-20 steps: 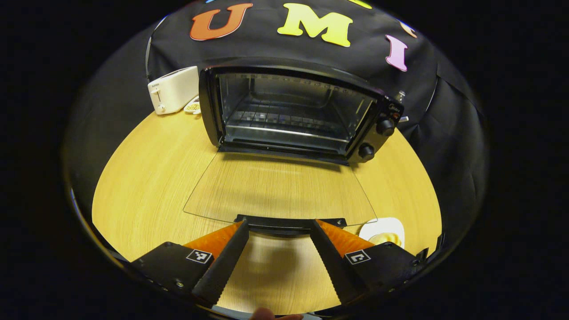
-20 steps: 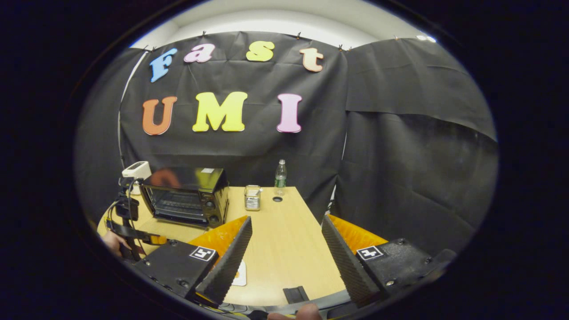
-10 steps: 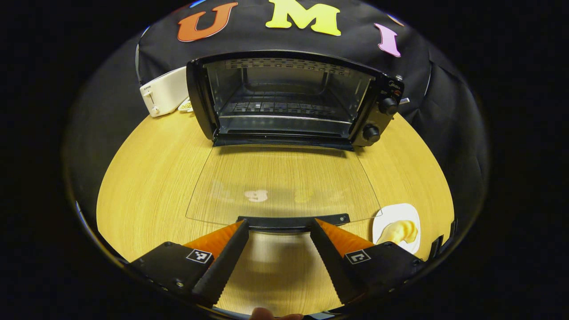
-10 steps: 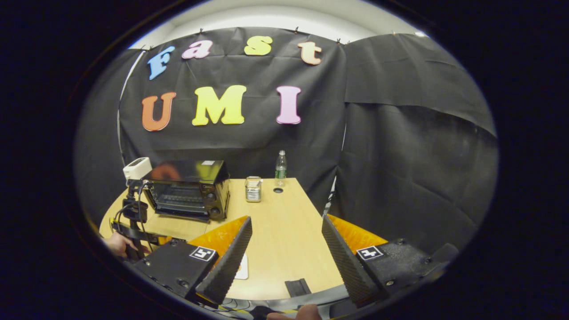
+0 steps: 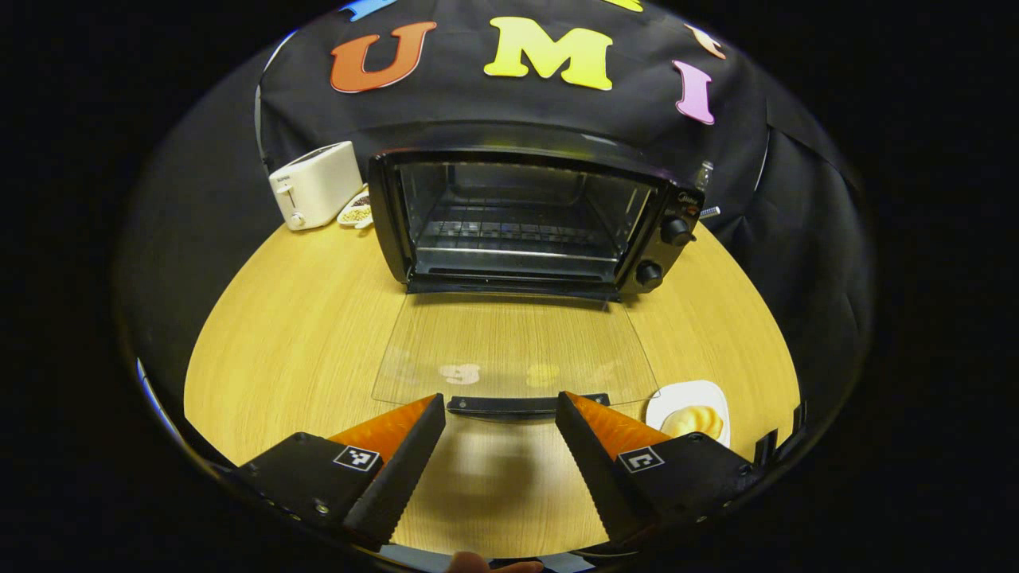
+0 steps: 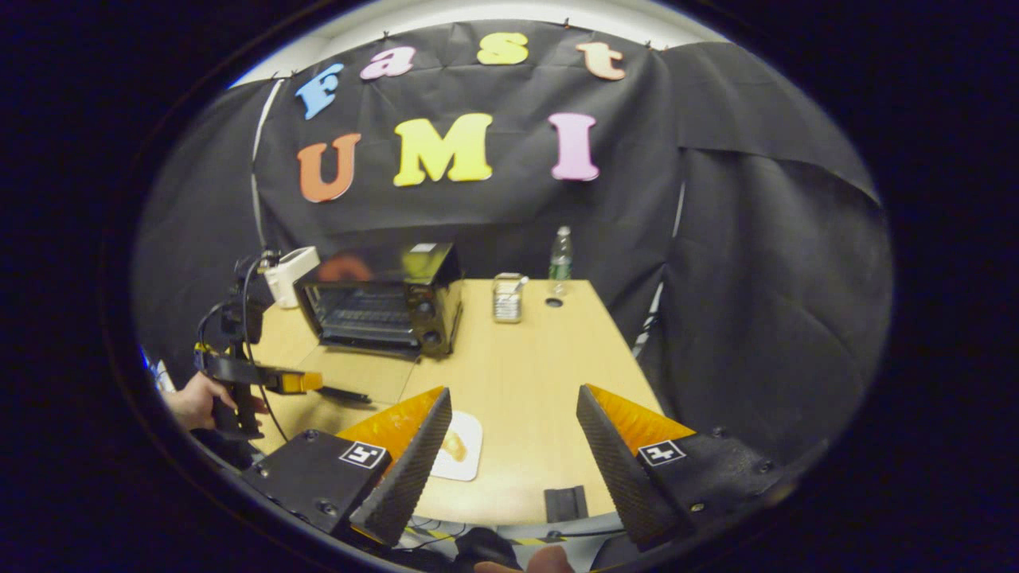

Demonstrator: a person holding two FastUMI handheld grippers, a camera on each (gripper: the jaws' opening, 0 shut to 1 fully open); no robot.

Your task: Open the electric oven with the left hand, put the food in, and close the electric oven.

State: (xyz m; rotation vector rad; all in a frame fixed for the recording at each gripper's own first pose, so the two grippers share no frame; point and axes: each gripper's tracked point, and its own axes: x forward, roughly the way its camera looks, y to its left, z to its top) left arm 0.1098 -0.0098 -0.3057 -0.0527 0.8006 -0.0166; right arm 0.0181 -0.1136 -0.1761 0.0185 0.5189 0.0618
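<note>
At the table's near edge, both claws:
Left gripper point(image 5: 500, 422): fingers spread, gripping nothing, just short of the door handle point(image 5: 527, 404).
Oven door point(image 5: 513, 346): glass, folded down flat ahead of it.
Electric oven point(image 5: 525, 219): beyond the door, cavity open.
Food point(image 5: 694, 419): on a white plate point(image 5: 665, 402), just right of the claw.
Right gripper point(image 6: 513, 434): spread, holding nothing; plate by its left finger.

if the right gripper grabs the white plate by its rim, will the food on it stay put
Probably not if tilted: the white plate looks shallow, so the pastry could slide off. The plate looks stiff and perhaps slippery; a flat lift seems safer. The right gripper is open, wide enough for the rim.
</note>
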